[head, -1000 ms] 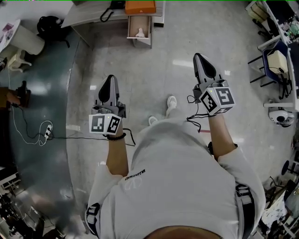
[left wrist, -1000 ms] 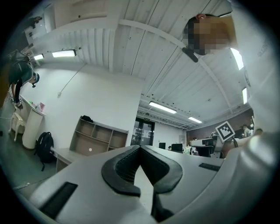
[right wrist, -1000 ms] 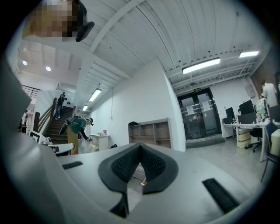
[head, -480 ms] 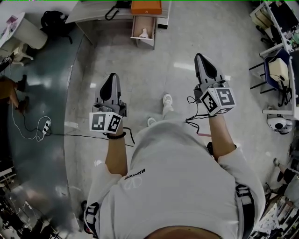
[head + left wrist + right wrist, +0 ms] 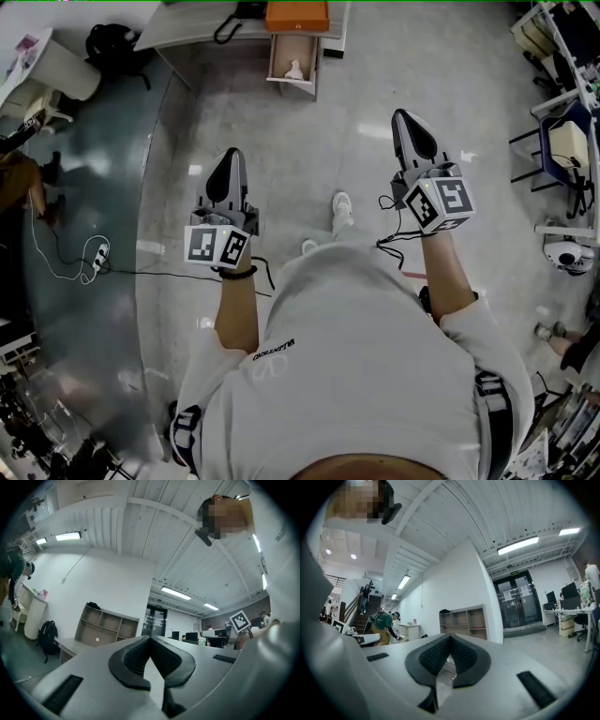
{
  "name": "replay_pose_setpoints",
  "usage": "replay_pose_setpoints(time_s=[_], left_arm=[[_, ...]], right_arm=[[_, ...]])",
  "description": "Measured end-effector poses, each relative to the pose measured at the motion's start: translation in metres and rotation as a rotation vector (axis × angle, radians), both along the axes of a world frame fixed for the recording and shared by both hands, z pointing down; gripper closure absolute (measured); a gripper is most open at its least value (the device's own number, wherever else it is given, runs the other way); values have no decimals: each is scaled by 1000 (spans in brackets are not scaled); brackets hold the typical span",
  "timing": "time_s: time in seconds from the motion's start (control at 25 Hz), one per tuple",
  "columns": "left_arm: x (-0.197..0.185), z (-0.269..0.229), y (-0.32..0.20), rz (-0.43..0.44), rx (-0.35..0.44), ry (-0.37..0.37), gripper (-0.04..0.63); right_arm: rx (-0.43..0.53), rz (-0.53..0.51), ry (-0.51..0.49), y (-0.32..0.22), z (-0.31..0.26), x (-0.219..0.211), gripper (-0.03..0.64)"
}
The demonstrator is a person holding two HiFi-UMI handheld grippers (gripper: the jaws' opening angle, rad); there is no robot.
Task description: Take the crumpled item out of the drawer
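Lying pale, white crumpled item [image 5: 294,69] in open drawer [image 5: 292,87].

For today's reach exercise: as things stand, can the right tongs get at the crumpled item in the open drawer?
Probably not yet: the shut right tongs are far short of the drawer, across the floor. Nothing covers the crumpled item, so stepping closer should do.

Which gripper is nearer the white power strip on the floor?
Left. The left gripper is a short way right of the power strip in the head view; the right gripper is much farther right.
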State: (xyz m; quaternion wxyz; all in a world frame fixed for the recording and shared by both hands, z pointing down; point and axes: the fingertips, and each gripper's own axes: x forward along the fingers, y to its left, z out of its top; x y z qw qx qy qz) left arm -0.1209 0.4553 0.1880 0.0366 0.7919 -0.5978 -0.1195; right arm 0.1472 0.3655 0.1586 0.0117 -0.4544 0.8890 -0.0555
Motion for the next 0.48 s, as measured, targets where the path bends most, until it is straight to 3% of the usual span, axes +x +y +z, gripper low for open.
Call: replay_pose_setpoints(time_s=[0.48], left_arm=[[27,3,-98,-6,-20,-26,595]], right_arm=[[-19,-34,-26,-98,7,18,617]])
